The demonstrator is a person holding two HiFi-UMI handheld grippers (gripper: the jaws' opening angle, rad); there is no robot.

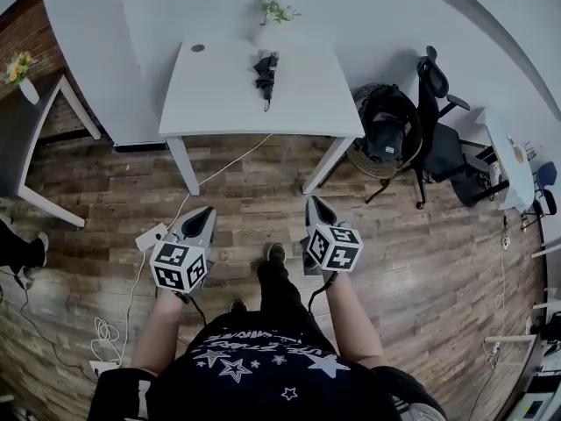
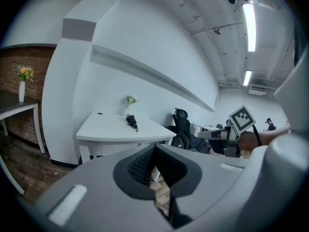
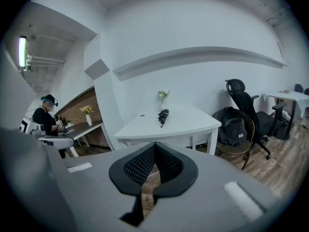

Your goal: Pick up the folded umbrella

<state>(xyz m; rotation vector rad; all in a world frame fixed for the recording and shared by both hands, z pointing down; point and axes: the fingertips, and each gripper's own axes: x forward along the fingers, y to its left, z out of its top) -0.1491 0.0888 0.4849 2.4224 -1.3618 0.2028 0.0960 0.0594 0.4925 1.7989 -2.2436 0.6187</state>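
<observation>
Your fingers: the left gripper (image 1: 202, 211) and right gripper (image 1: 314, 203) are both clenched on nothing; in each gripper view the ribbed fingers (image 2: 139, 166) meet at their tips, with only floor showing through the gap below them.
Wooden floor (image 1: 421, 261): under both sets of fingertips; you hold the grippers out above it, side by side and apart.
White table (image 1: 219, 95): well ahead of your fingertips, against the wall.
Office chair (image 1: 438, 139): ahead and to the right of the right gripper's fingers, beside the table; a backpack (image 1: 386, 134) sits between it and the table.
Folded umbrella (image 1: 266, 68): lying on the table's far half, well ahead of both sets of fingertips and roughly between their lines; neither touches it.
Flowers (image 1: 276, 10): just beyond the umbrella, at the wall.
</observation>
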